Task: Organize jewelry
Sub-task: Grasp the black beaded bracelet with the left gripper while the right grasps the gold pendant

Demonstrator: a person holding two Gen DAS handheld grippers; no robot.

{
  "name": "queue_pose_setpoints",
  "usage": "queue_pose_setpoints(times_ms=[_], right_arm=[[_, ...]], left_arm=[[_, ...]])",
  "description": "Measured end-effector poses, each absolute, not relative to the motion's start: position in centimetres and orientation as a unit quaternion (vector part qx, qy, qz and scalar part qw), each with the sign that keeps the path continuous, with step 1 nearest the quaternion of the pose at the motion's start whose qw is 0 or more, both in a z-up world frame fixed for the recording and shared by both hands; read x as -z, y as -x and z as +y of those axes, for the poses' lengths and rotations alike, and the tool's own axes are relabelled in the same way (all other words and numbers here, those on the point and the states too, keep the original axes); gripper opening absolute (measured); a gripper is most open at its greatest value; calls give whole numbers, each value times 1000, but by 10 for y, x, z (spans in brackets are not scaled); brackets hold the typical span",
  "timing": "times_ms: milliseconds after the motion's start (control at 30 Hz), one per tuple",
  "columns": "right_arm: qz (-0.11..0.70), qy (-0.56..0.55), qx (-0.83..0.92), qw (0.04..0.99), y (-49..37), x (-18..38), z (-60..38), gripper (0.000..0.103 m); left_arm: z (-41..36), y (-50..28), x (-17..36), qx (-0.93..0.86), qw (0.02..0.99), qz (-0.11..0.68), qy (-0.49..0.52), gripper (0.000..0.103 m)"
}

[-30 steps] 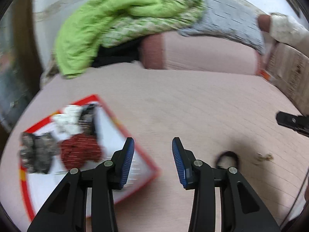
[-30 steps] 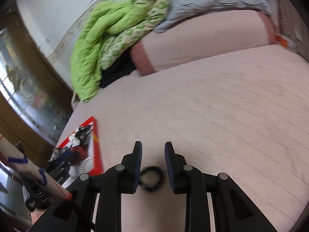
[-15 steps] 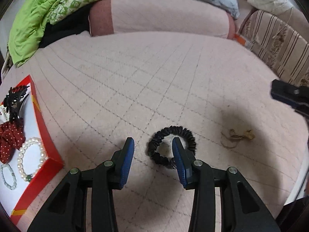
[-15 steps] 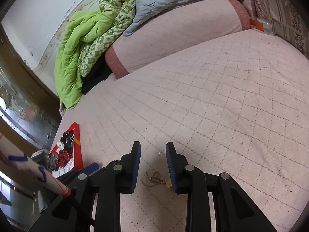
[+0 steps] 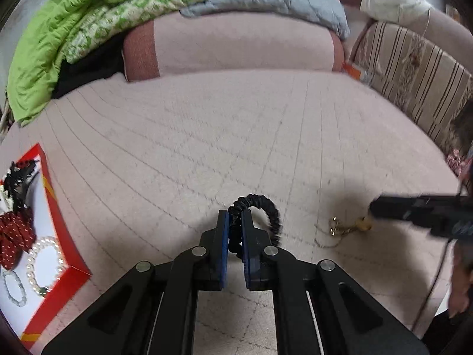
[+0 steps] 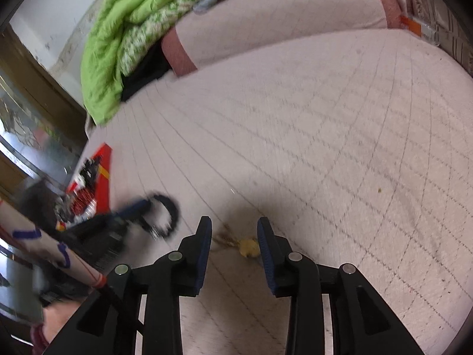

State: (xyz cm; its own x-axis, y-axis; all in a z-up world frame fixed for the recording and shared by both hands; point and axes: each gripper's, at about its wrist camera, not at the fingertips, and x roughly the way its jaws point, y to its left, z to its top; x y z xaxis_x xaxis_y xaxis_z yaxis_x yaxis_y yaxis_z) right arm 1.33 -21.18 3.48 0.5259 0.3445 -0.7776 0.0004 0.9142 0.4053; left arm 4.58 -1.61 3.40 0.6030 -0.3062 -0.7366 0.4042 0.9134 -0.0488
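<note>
- The left gripper (image 5: 235,222) has just closed its blue-padded fingers (image 5: 224,236) on one side of a black hair tie (image 5: 267,210). The rest of the loop arcs out to the right of the fingertips, over the pink quilted bed (image 5: 207,136).
- The right gripper (image 6: 234,233) points down at the bed, and its fingers (image 6: 205,236) have just been spreading. They stand apart, pressing on nothing.
- A small gold chain with a yellow pendant (image 6: 246,245) lies on the bed between those fingers, nearer the right one. In the left wrist view, the same piece sits just right of the hair tie, close to the dark tip of the right gripper.
- At the left edge of the bed lies a red-rimmed tray (image 5: 69,263). It holds a pearl bracelet (image 5: 41,261), a red dotted scrunchie (image 5: 14,236), a black hair clip (image 5: 19,177) and a pale bead bracelet (image 5: 14,288).
- A green blanket (image 5: 59,35) is heaped at the far end, beside a pink bolster (image 5: 236,47).
</note>
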Motion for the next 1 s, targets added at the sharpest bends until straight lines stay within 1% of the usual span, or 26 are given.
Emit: queue_pose_setpoints(times_ms=[167, 300, 400, 567, 767, 1000], right_arm=[[502, -126, -112, 848, -14, -17, -197, 35], [489, -41, -101, 865, -11, -17, -177, 34], [492, 0, -91, 866, -11, -15, -170, 24], [484, 0, -91, 871, -11, -22, -170, 23], [393, -26, -111, 912, 2, -63, -168, 23], [334, -55, -129, 932, 7, -88, -157, 23]], left_arm=[[-11, -48, -38, 195, 896, 395, -55, 8], [-12, -45, -40, 197, 897, 393, -56, 8], [-11, -45, -42, 196, 897, 391, -57, 8], [-4, -44, -45, 190, 901, 386, -51, 8], [0, -40, -52, 186, 908, 374, -44, 8], [8, -38, -58, 180, 913, 365, -40, 8]])
